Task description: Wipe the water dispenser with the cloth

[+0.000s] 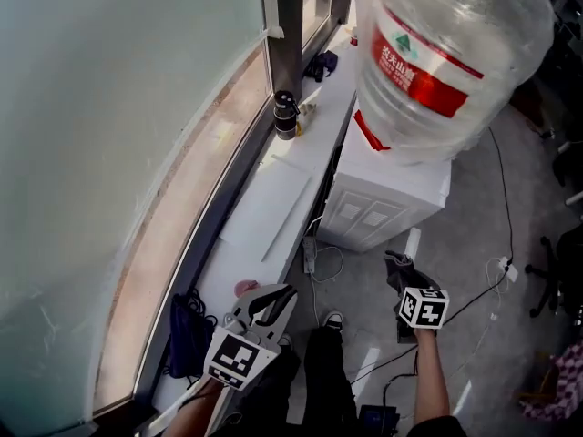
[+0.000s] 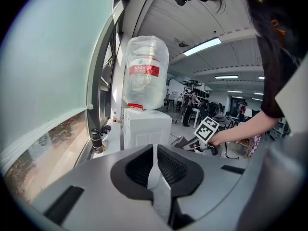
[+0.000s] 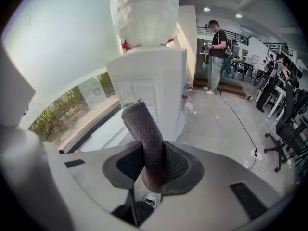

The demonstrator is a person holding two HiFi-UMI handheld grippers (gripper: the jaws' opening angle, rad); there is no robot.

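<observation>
The water dispenser is a white cabinet (image 1: 383, 203) with a big clear bottle (image 1: 446, 53) on top, standing against the window ledge. In the right gripper view its cabinet (image 3: 154, 81) rises straight ahead, a short way off. My right gripper (image 1: 401, 280) (image 3: 153, 165) is shut on a dark grey rolled cloth (image 3: 144, 134) (image 1: 397, 268) that sticks out past the jaws towards the dispenser's front. My left gripper (image 1: 271, 300) (image 2: 154, 170) is low at the left, beside the ledge, with its jaws together and nothing between them. Its view shows the dispenser (image 2: 144, 126) further off.
A white window ledge (image 1: 273, 198) runs along the glass, with a black cup (image 1: 286, 116) on it. A power strip and cables (image 1: 311, 255) lie on the floor by the dispenser. A dark bag (image 1: 187, 335) sits near my left gripper. Office chairs (image 1: 565, 271) stand at the right. A person (image 3: 215, 57) stands far back.
</observation>
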